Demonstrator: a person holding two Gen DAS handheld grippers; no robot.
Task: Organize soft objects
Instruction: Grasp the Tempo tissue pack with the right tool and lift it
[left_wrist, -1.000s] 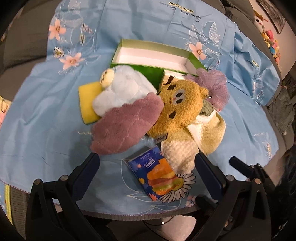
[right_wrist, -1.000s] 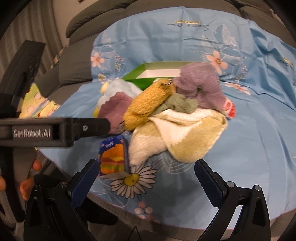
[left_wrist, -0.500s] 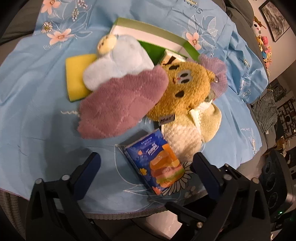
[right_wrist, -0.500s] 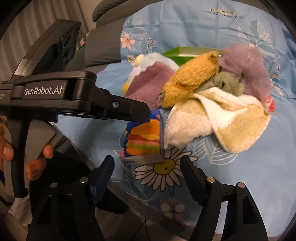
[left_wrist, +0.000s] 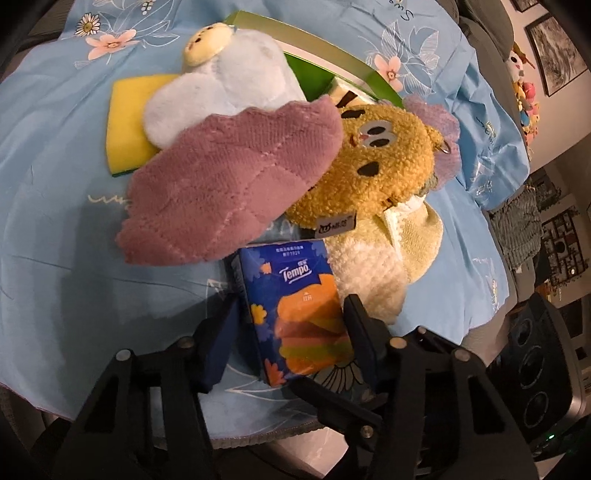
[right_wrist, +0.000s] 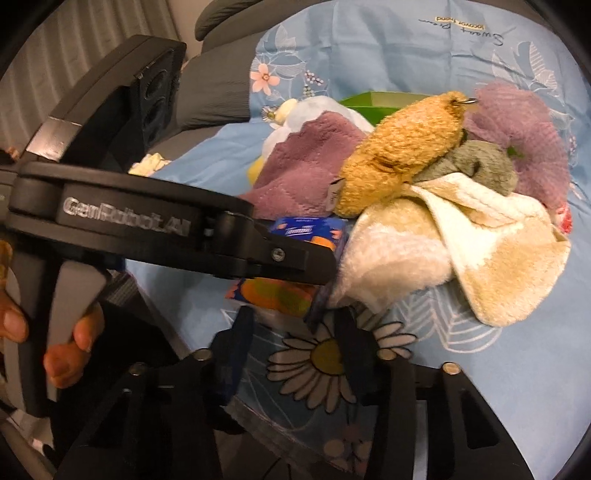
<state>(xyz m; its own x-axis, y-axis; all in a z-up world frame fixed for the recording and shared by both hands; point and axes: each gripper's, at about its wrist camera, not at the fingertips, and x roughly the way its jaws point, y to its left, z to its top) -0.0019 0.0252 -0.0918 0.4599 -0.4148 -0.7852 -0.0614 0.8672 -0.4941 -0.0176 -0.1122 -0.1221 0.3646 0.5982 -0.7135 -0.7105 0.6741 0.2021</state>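
Both jaws of the left gripper (left_wrist: 291, 325) straddle the tissue pack (left_wrist: 295, 310) at lower centre, not visibly clamped. Likely it goes first, lying apart from the pile. Right gripper (right_wrist: 291, 332) gapes empty.

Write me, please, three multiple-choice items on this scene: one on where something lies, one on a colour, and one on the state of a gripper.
1. Where is the tissue pack?
A. inside the green box
B. between the fingers of the left gripper
C. under the yellow sponge

2. What colour is the cloth draped over the pale blue plush?
A. mauve
B. orange
C. black

3. How does the right gripper stand?
A. shut on the towel
B. shut on the brown plush
C. open, holding nothing

Answers: 1 B, its fingers flank the pack on both sides; 2 A, the quilted cloth is mauve; 3 C, only the daisy-print sheet shows between its spread fingers.
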